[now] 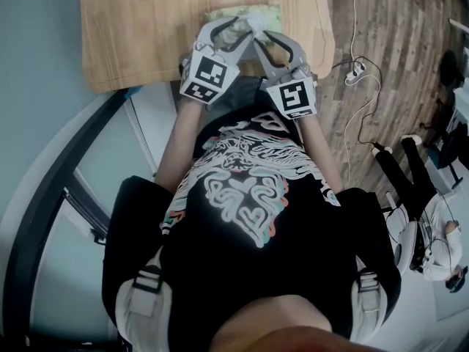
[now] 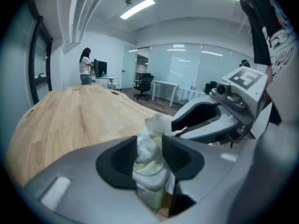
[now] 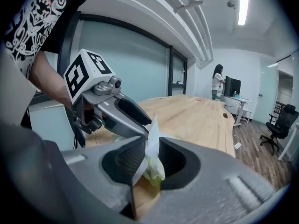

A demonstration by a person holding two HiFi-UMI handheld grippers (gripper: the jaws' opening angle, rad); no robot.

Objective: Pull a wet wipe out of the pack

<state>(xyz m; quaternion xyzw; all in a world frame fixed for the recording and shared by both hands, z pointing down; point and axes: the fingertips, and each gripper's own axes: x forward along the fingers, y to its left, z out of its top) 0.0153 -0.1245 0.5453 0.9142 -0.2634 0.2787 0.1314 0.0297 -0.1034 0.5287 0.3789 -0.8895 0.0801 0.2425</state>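
Note:
A pale green wet-wipe pack (image 1: 242, 12) lies on the wooden table (image 1: 139, 28) near its front edge. A white wipe (image 1: 250, 25) sticks up out of its top. Both grippers close in on it from either side. My left gripper (image 2: 149, 155) is open, with the crumpled wipe (image 2: 153, 125) loosely filling the gap and the pack (image 2: 150, 192) below. My right gripper (image 3: 150, 160) also stands open, its ridged pads either side of the upright wipe (image 3: 152, 132) and the pack (image 3: 155, 172) under them. In the head view the left gripper (image 1: 233, 29) and right gripper (image 1: 265, 35) almost touch.
The table's front edge is right at the person's body, with wood floor and white cables (image 1: 357, 70) to the right. Far off, a person (image 2: 85, 66) stands at a desk, and office chairs (image 2: 144, 84) stand beyond the table.

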